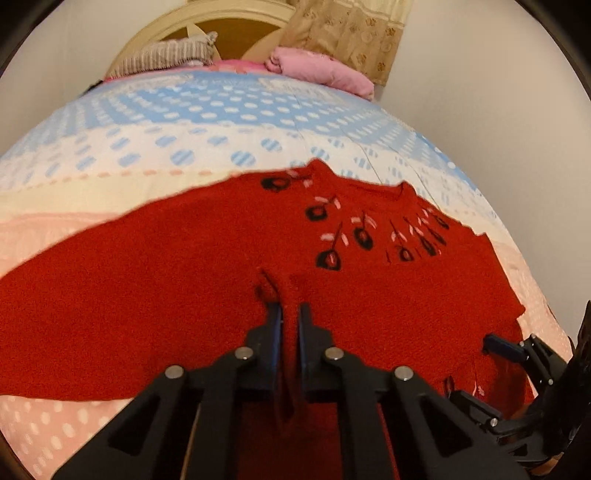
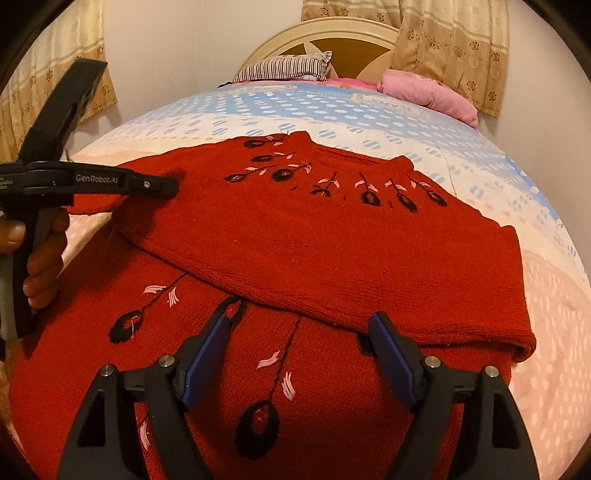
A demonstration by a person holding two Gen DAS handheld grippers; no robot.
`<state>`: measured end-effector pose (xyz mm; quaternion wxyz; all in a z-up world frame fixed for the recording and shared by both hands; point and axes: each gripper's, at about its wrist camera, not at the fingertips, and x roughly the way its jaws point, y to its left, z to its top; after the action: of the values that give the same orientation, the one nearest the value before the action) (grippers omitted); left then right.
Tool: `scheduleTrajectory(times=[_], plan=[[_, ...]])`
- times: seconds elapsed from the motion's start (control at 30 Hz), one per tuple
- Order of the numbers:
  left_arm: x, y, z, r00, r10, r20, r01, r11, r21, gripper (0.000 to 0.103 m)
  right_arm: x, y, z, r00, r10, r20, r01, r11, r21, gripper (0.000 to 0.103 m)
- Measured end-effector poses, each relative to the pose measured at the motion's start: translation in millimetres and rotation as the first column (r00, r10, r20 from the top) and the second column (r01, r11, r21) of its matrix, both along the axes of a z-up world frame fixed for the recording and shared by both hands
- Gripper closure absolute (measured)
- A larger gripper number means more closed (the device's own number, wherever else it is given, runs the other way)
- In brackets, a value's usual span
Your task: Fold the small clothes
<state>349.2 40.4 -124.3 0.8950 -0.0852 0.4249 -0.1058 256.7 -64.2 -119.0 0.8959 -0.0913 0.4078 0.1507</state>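
Right gripper [image 2: 299, 339]: nearest in its own view, jaws spread wide with blue pads [image 2: 207, 354] on both sides; nothing is pinched between them. It hangs over the near part of the red sweater, tips close to the folded-over edge.
Left gripper [image 1: 290, 314]: jaws drawn almost together, pinching a raised ridge of the red knit between the blue pads. In the right wrist view it comes in from the left, tip resting at the sweater's left side.
Hand [image 2: 40, 266]: fingers wrapped round the left gripper's handle, at the left edge of the right wrist view.
Red sweater [image 2: 332, 240]: a knitted sweater with black and pink flower embroidery, lying on the near half of the bed. Its upper part, with the collar and a row of flowers, lies folded over the lower part; the fold edge runs slantwise across the right wrist view. The lower layer shows long-stemmed flowers.
Bedsheet [image 2: 554, 350]: dotted, pink at the near end, cream in the middle, blue towards the head of the bed; the sweater covers much of the pink and cream bands.
Striped pillow [image 2: 284, 66]: at the head end, left of centre.
Pink pillow [image 2: 428, 92]: at the head end, towards the right corner.
Headboard [image 2: 332, 33]: cream, curved, behind the pillows.
Curtains [image 2: 450, 48]: beige, patterned, hanging beside and behind the headboard.
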Motion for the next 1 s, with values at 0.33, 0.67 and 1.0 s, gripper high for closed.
scheduleTrajectory(times=[0.33, 0.67, 1.0], plan=[[0, 37, -5, 0.993, 0.115, 0.003, -0.115, 0.993, 0.010, 0.098, 0, 0, 0, 1.000, -0.004, 0.001, 0.004, 1.000, -0.001, 0.023], [-7, 41, -3, 0.997, 0.067, -0.033, -0.070, 0.989, -0.130, 0.044, -3, -38, 4, 0.993, -0.106, -0.058, 0.114, 0.979, 0.169, 0.021], [5, 6, -15, 0.999, -0.012, -0.051, 0.007, 0.997, -0.082, 0.084, -4, -17, -2, 0.993, -0.114, -0.031, 0.115, 0.993, 0.026, 0.019]])
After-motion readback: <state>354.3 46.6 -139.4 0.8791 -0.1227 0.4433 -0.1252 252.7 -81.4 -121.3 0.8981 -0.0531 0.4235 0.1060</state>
